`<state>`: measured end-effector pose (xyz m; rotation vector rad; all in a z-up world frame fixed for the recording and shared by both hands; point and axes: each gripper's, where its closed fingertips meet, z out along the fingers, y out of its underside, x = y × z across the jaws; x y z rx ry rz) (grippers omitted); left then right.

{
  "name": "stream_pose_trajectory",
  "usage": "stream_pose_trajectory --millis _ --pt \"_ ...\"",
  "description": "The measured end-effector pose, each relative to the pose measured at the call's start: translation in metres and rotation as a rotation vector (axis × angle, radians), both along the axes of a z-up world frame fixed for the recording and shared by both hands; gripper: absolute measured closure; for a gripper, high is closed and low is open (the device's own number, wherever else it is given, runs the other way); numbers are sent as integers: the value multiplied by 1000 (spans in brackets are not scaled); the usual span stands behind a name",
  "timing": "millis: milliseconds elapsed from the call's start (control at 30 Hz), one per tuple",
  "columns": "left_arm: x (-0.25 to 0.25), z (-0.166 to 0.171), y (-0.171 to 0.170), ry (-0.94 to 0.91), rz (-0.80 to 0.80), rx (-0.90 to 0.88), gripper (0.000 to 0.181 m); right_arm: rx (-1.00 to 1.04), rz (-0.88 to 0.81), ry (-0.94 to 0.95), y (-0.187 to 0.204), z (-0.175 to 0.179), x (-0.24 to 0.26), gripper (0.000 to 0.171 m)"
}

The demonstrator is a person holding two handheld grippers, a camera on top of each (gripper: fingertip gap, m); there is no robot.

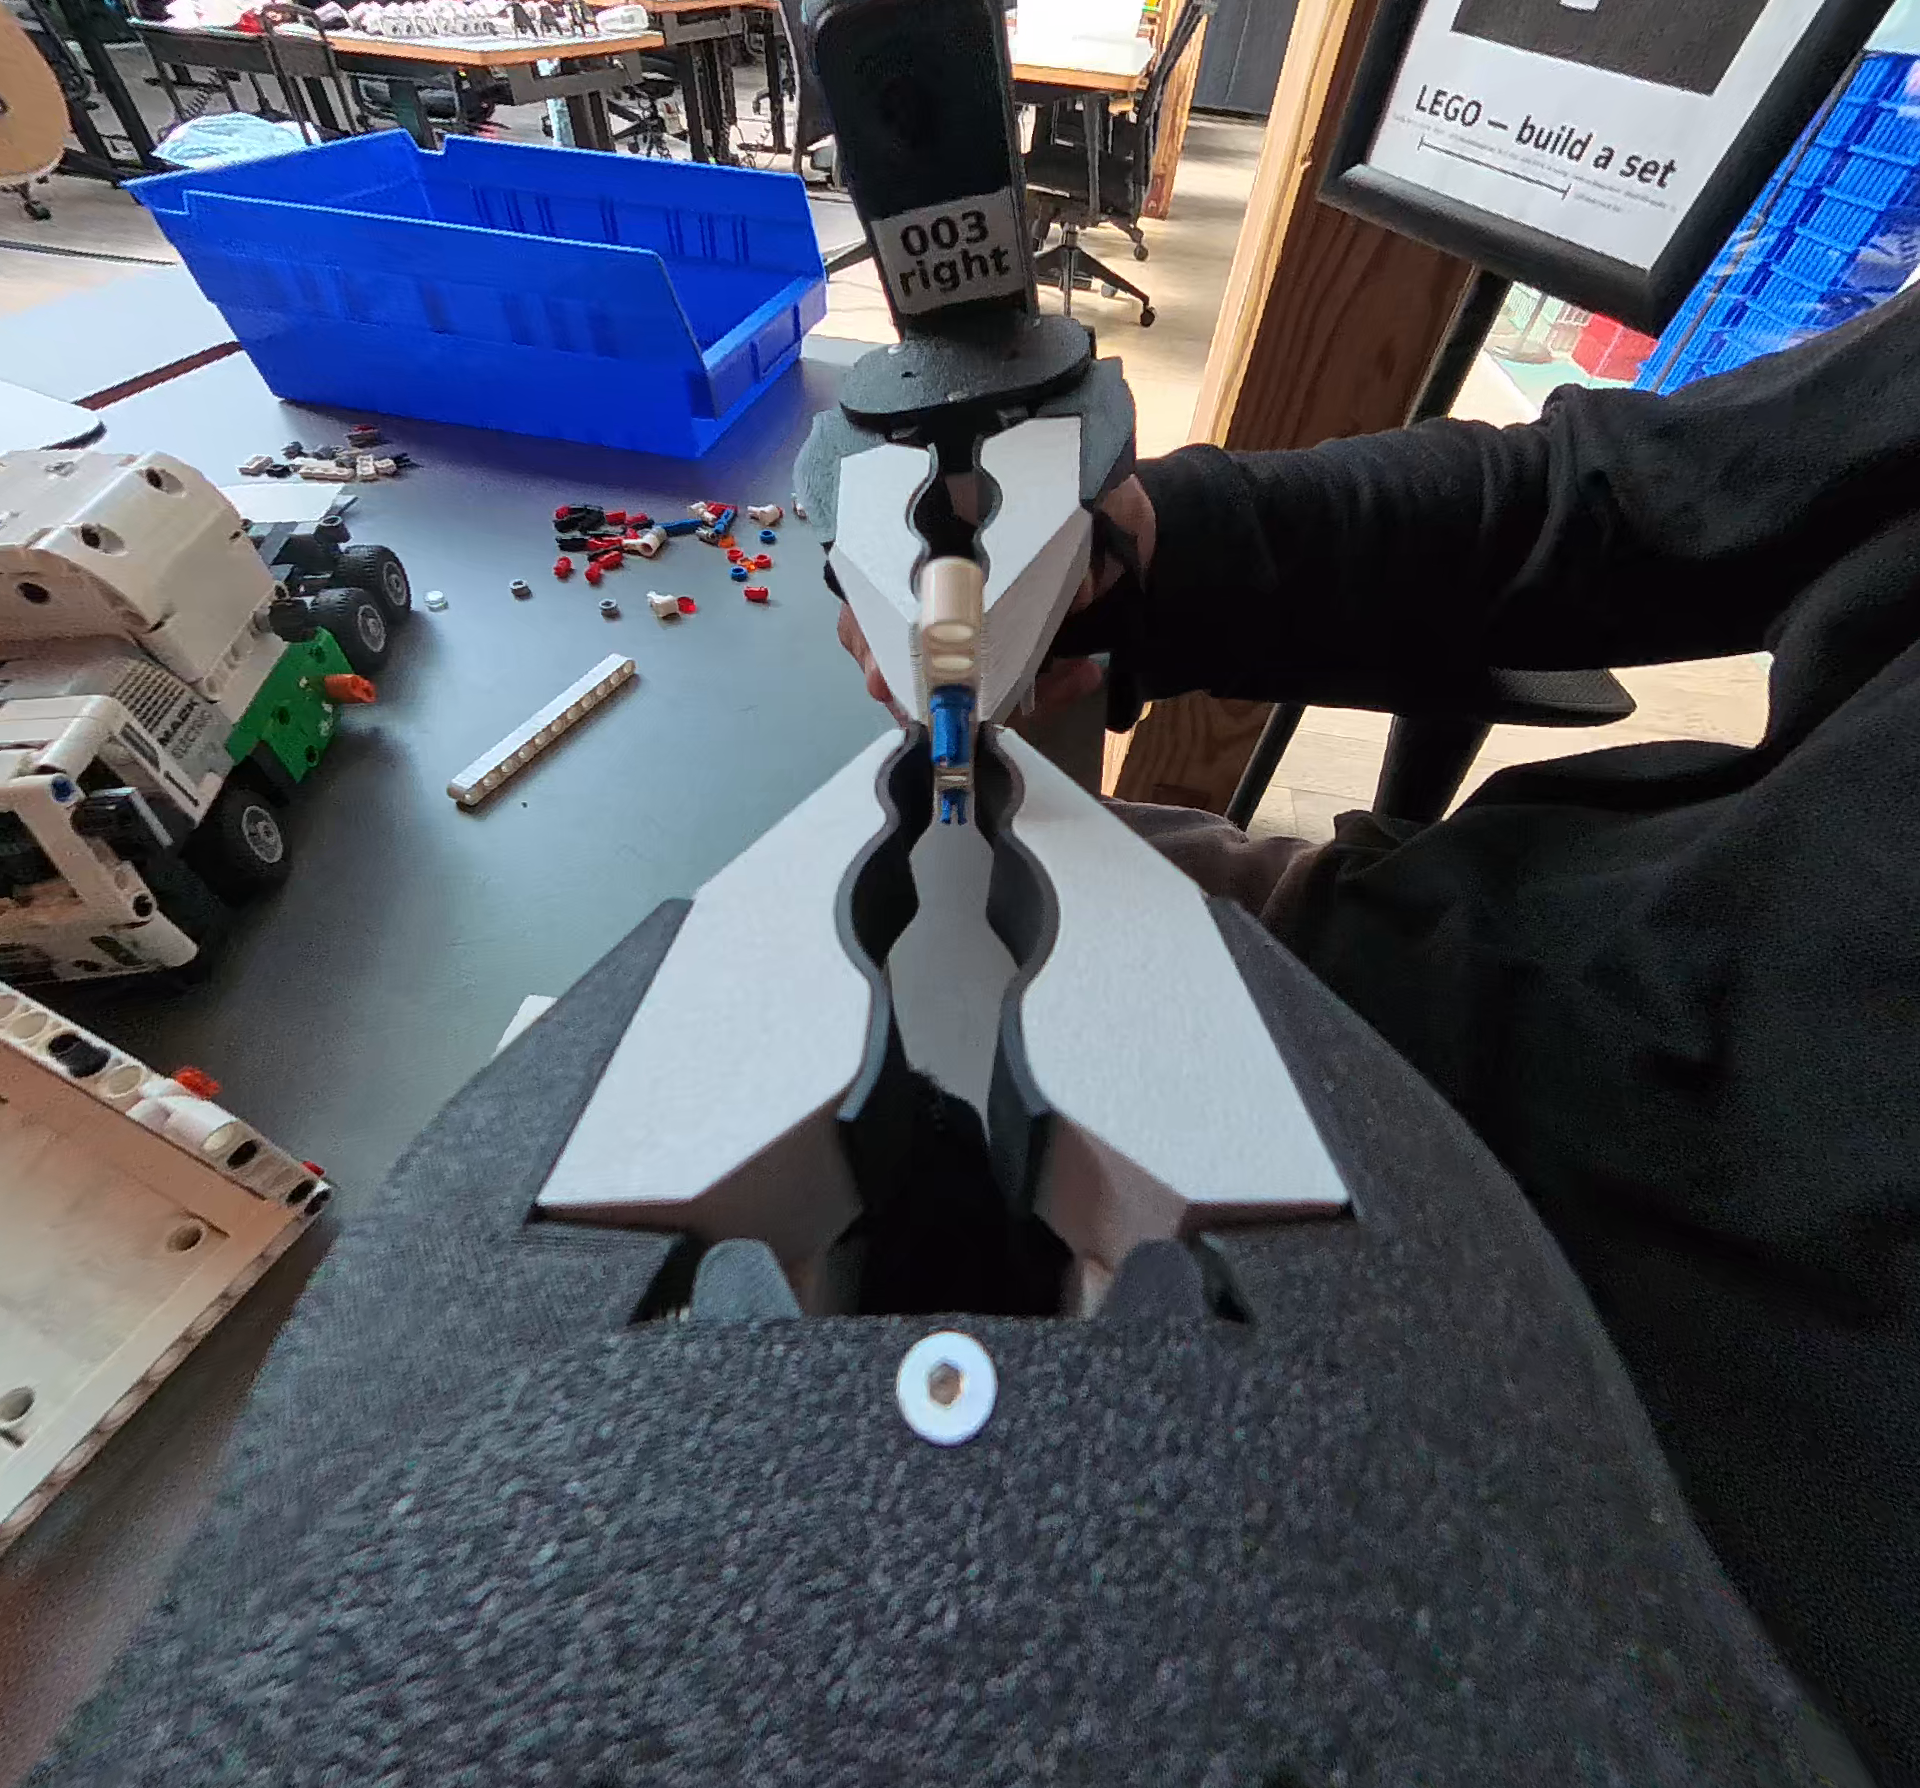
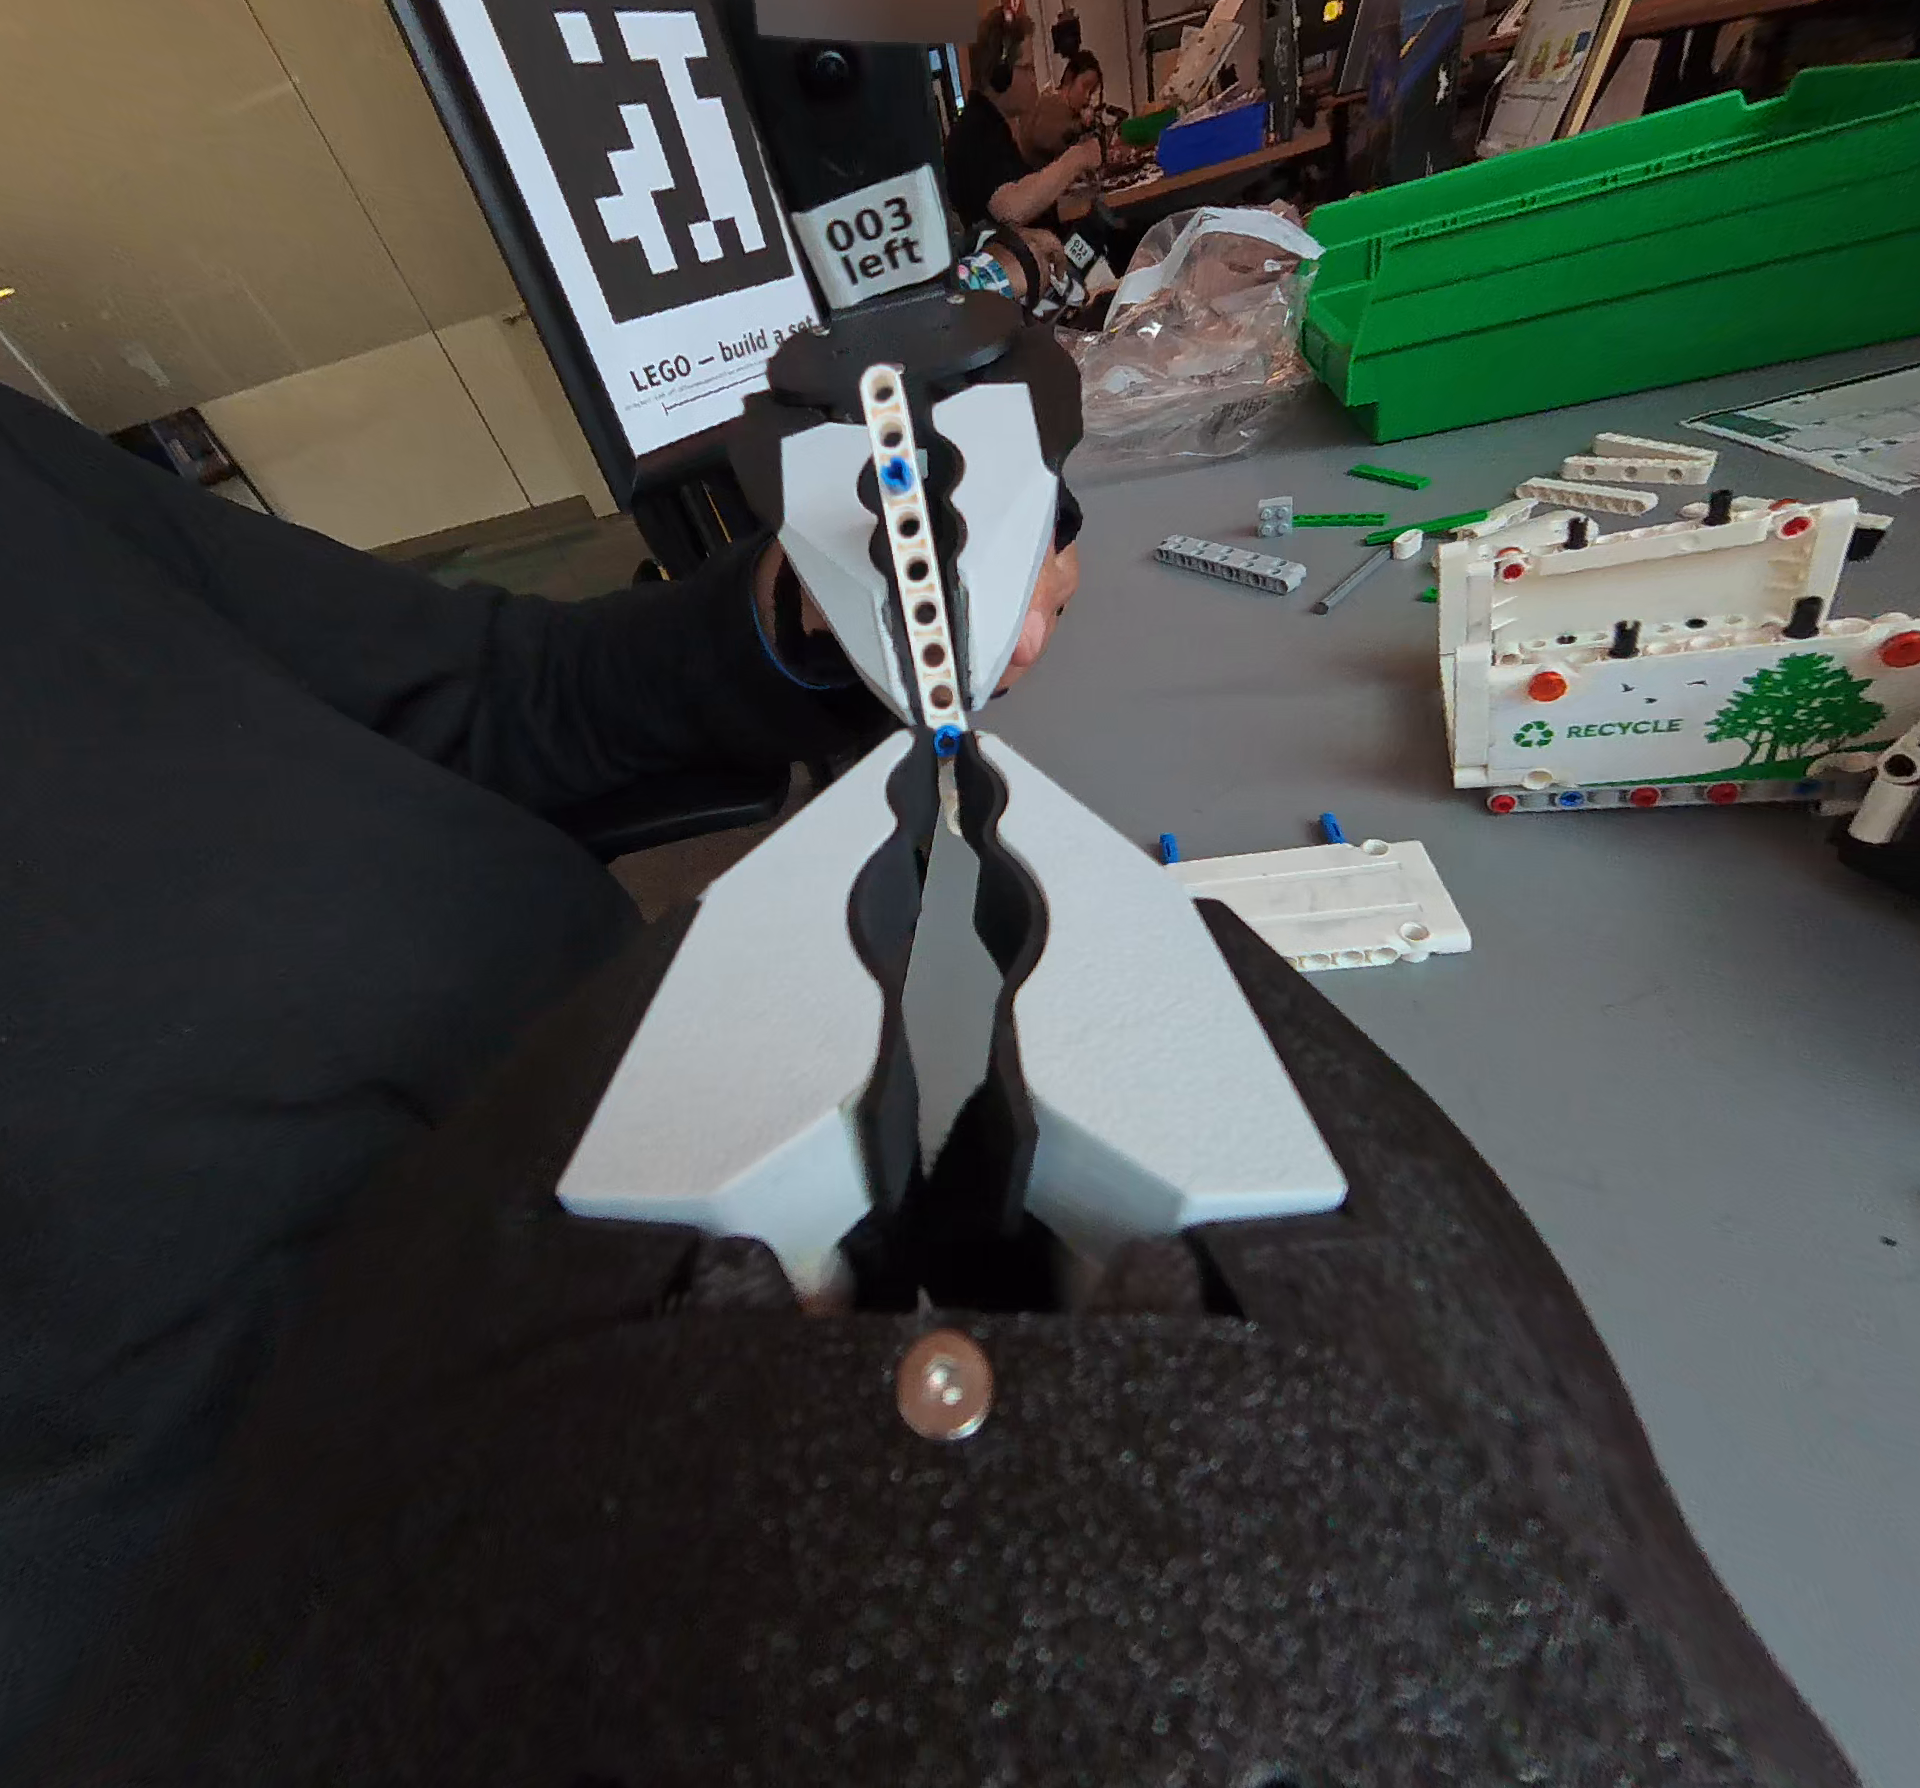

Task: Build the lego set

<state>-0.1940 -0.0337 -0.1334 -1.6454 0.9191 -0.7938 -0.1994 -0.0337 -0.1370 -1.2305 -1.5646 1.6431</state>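
In the left wrist view my left gripper (image 1: 951, 751) is shut on a long white holed beam (image 1: 951, 959), seen edge-on between its fingers. Tip to tip with it, my right gripper (image 1: 956, 704) is shut on a beige connector (image 1: 951, 626). A blue pin (image 1: 945, 736) joins the connector to the beam's end hole. In the right wrist view my right gripper (image 2: 945, 751) meets the left gripper (image 2: 940, 710), which holds the beam (image 2: 914, 554) upright. The end pin (image 2: 943, 739) shows at the tips, and a second blue pin (image 2: 896, 471) sits higher in the beam. Both grippers are held in the air over the person's lap.
A blue bin (image 1: 499, 284), a white truck model (image 1: 135, 678), loose small pieces (image 1: 665, 543), a white beam (image 1: 545, 725) and a white panel (image 1: 104, 1271) lie on the grey table. A green bin (image 2: 1610, 284), a white truck body (image 2: 1662, 678), a flat white panel (image 2: 1320, 897) and a plastic bag (image 2: 1195, 336) also show. Only a small space, under 4 cm, lies between the two pairs of fingers.
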Motion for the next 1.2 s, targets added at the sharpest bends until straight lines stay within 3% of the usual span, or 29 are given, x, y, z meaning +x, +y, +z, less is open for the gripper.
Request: stream_pose_trajectory --millis 367,700,800,833,867,933,1000,1067,1133,1200 --pt "1 -12 -11 290 13 136 175 187 30 -36 -10 -5 3 169" --pt "-4 -12 -10 360 41 162 174 192 16 5 -8 1 -1 169" --pt "-11 -17 -9 384 45 136 176 175 -8 50 -5 14 0 168" --pt "-21 -37 -6 470 61 97 174 31 -30 200 7 51 11 170" --pt "-24 -46 -2 452 81 86 175 31 -78 221 27 67 21 169" --pt "-19 -41 3 371 93 69 175 141 -165 196 48 73 34 169" --pt "-11 -15 12 253 134 86 175 230 -216 117 50 62 32 169" --pt "-14 13 26 -24 213 1 175 341 -299 100 54 57 29 168" --pt "-24 39 30 -373 223 -131 176 420 -361 269 40 80 31 168" --pt "-38 56 31 -683 201 -308 176 766 -491 333 28 83 26 169"
